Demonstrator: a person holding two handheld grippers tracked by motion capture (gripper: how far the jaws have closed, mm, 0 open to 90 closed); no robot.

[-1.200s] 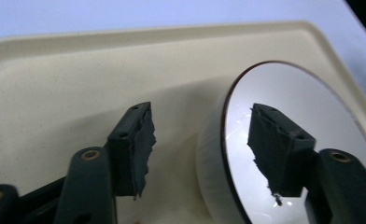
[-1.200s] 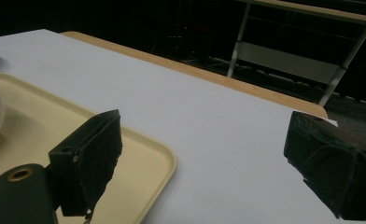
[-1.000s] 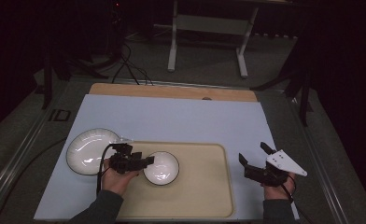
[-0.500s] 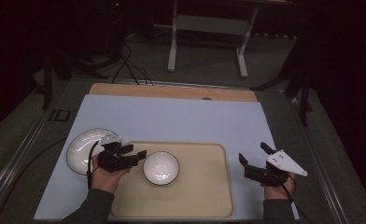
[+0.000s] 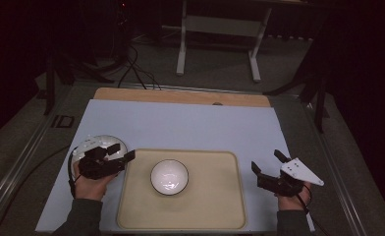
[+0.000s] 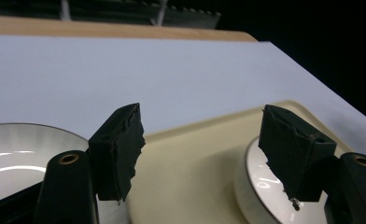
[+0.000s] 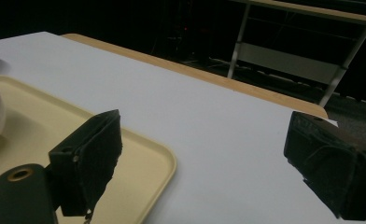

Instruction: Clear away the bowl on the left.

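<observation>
**Small bowl sits on the tray, both grippers empty**

A small white bowl (image 5: 169, 177) with a dark rim stands upright on the cream tray (image 5: 215, 206), a little left of the tray's middle. The tray lies on the pale blue mat that covers the counter (image 5: 180, 123), near the person's edge.

The left gripper (image 5: 124, 158) hovers at the tray's left edge, over the near side of a larger white plate (image 5: 97, 142) that rests on the mat just beside the tray. Its jaws have just been opening and stand well apart with nothing between them. In the left gripper view the plate (image 6: 17, 154) shows behind the left jaw and the bowl (image 6: 260, 191) behind the right jaw, the bare tray in the gap.

The right gripper (image 5: 266, 162) is held off the tray's right side, well apart from the bowl, jaws spread wide and empty. The right gripper view looks across the tray's corner (image 7: 144, 163) and the mat.
</observation>
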